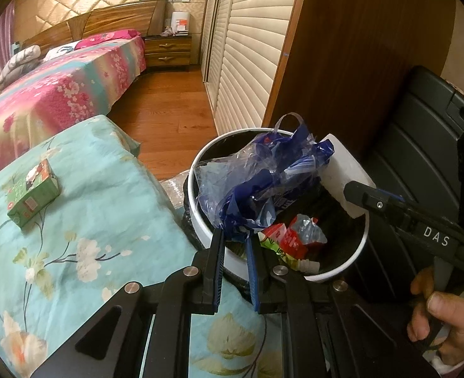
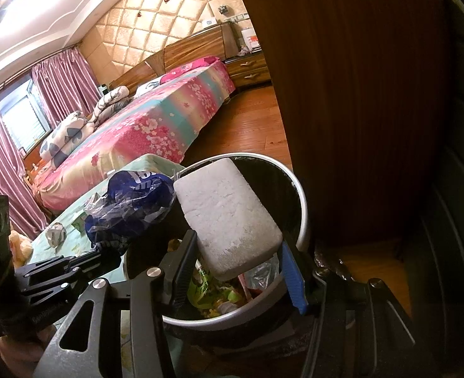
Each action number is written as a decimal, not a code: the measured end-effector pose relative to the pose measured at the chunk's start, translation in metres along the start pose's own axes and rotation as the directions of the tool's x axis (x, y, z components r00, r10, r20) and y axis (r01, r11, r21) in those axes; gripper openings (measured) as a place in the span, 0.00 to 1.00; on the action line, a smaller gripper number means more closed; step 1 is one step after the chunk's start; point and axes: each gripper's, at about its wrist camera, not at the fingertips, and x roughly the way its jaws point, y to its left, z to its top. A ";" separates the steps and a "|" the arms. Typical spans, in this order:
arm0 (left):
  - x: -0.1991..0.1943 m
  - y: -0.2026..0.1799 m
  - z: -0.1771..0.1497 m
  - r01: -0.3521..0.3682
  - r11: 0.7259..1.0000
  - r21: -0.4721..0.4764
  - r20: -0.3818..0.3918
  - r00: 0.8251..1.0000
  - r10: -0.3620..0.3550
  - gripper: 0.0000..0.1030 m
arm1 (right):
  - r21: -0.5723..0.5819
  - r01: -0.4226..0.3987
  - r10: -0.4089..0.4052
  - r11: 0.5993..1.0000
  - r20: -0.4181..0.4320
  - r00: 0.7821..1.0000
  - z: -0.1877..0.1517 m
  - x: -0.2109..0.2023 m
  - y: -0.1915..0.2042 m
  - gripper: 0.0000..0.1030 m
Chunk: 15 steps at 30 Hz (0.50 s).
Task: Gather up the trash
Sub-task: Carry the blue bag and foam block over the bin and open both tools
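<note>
Blue and clear crinkled plastic, a bag (image 1: 263,179), hangs over the white bin (image 1: 206,233) in the left wrist view, its lower end clenched between the left tongs (image 1: 235,242) at the bin's near rim. Inside the bin lie a red carton (image 1: 295,239) and other wrappers on a black liner. From the right, the right tongs (image 1: 355,193) grasp a white foam block (image 1: 342,170) over the bin's right edge. On the left, a green juice carton (image 1: 33,193) lies on the teal flowered cover (image 1: 84,220), well apart from the bin. A bed (image 1: 58,94) with a pink spread stands farther off.

In the right wrist view, the foam block (image 2: 229,217) fills the centre, gripped at its near end between the right tongs (image 2: 235,261), tilted above the bin (image 2: 301,217). The bag (image 2: 131,208) hangs just left of it, held by the left tongs (image 2: 106,247). A crumpled paper scrap (image 2: 55,234) lies on the teal cover beyond.
</note>
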 end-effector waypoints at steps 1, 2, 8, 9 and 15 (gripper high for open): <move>0.000 0.000 0.000 0.001 1.000 0.000 0.000 1.000 -0.001 0.12 | 0.000 0.001 -0.001 1.000 0.001 1.000 0.000 0.000 0.000 0.51; 0.001 -0.001 0.001 0.002 1.000 -0.001 -0.001 1.000 -0.002 0.12 | -0.001 0.001 -0.001 1.000 0.001 1.000 0.001 0.000 -0.001 0.51; 0.003 -0.002 0.004 0.008 1.000 -0.010 -0.005 1.000 -0.008 0.14 | -0.004 0.007 -0.007 1.000 0.001 1.000 0.004 0.001 -0.004 0.53; 0.003 -0.002 0.005 0.010 1.000 -0.012 -0.005 1.000 -0.010 0.17 | -0.005 0.008 -0.008 1.000 0.000 1.000 0.004 0.001 -0.004 0.53; -0.001 0.001 0.003 0.007 1.000 -0.021 0.012 1.000 -0.007 0.33 | 0.019 0.004 -0.004 1.000 -0.008 1.000 0.005 0.001 -0.008 0.69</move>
